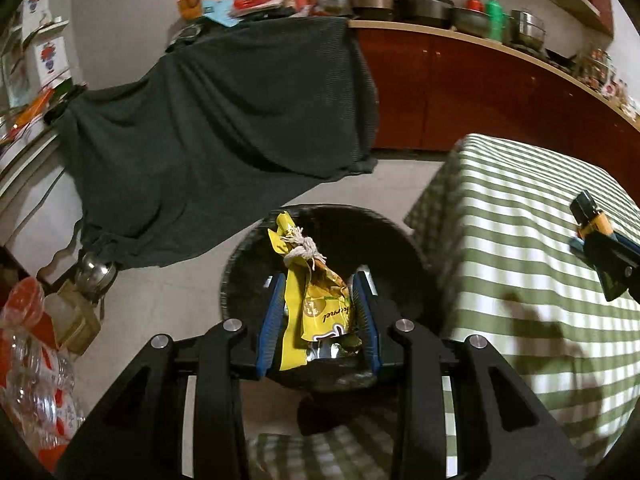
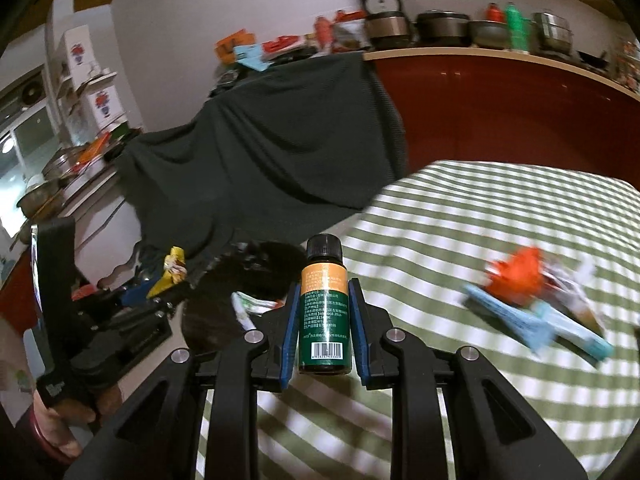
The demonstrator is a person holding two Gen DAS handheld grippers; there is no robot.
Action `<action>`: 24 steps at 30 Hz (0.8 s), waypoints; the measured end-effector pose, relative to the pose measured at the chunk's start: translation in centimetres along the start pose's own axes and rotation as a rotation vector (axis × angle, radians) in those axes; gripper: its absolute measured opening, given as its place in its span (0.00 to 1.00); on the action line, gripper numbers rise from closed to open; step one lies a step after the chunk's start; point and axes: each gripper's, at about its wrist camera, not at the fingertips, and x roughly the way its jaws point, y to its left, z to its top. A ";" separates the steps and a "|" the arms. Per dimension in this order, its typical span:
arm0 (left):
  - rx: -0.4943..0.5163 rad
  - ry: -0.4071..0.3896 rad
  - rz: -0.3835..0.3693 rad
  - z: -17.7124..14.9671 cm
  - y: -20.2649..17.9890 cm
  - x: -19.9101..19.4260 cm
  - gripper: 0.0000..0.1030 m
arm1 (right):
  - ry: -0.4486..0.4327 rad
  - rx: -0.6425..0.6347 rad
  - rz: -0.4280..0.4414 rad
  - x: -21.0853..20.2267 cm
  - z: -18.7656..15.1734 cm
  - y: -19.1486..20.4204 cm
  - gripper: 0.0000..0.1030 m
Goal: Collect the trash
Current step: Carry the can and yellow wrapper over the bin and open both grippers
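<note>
**Left wrist view: wrapper and bottle carried toward the bin**

In the left wrist view a yellow snack wrapper (image 1: pixel 316 304), knotted near its top with white string (image 1: pixel 306 249), is pinched between the blue pads of the left gripper (image 1: pixel 318 320). It is held just above a round black bin (image 1: pixel 400 248) standing on the floor beside the table. The wrapper can be judged light, thin and crumpling; the grip sits on its lower body, where the foil is bunched thickest, and that is probably the soundest place, since a single smooth layer could slip out.

In the right wrist view a small dark green bottle (image 2: pixel 325 312) with an orange label band and a black cap (image 2: pixel 323 245) is clamped upright in the right gripper (image 2: pixel 324 332), the pads pressed against its sides at mid-height. It is seen over the near left part of the table, with the bin just beyond. The bottle is judged stiff, heavier than the wrapper, possibly glass and therefore breakable, and smooth enough to slide if the clamp loosens.

Farther right on the green-and-white striped tablecloth (image 2: pixel 460 380) more litter remains: a blurred heap of red, blue and clear wrappers (image 2: pixel 536 300). Behind, a dark cloth (image 1: pixel 224 136) is draped over something, and a red cabinet (image 1: pixel 480 92) with pots on its counter runs along the far wall.
</note>
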 end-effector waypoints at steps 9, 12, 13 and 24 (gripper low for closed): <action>-0.030 0.009 0.026 0.4 3.4 2.4 0.33 | 0.055 -0.048 0.064 4.9 1.0 4.5 0.24; -0.041 0.013 0.025 0.6 3.7 3.5 0.33 | 0.076 -0.064 0.071 6.4 1.2 5.5 0.24; -0.043 0.013 0.026 0.7 3.8 3.8 0.33 | 0.083 -0.066 0.073 6.9 1.2 5.8 0.24; -0.073 0.061 0.039 0.6 4.5 7.3 0.44 | 0.144 -0.036 0.082 10.0 1.3 6.6 0.31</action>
